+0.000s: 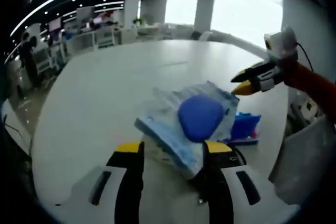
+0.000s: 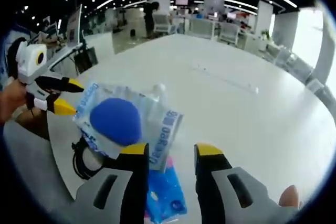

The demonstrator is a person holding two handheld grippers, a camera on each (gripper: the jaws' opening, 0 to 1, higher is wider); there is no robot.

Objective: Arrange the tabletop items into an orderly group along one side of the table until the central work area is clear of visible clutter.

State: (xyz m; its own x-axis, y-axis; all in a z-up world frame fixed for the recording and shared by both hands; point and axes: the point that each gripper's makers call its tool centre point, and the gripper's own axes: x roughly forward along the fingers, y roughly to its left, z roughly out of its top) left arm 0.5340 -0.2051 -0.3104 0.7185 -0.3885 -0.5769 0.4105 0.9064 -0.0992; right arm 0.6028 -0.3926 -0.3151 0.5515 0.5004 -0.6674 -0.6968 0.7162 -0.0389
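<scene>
Two tongs meet over a white table (image 1: 94,93) whose wide bare top runs far ahead of both. In the left gripper view, the left gripper (image 1: 173,153) stands parted, its jaws either side of a clear packet (image 1: 186,124) holding a blue pad (image 1: 200,117); whether they pinch it cannot be told. Right of the packet lies a blue pack (image 1: 245,128). The right gripper (image 2: 168,150) is parted and empty, the packet at its left jaw, a black cable (image 2: 81,163) further left.
</scene>
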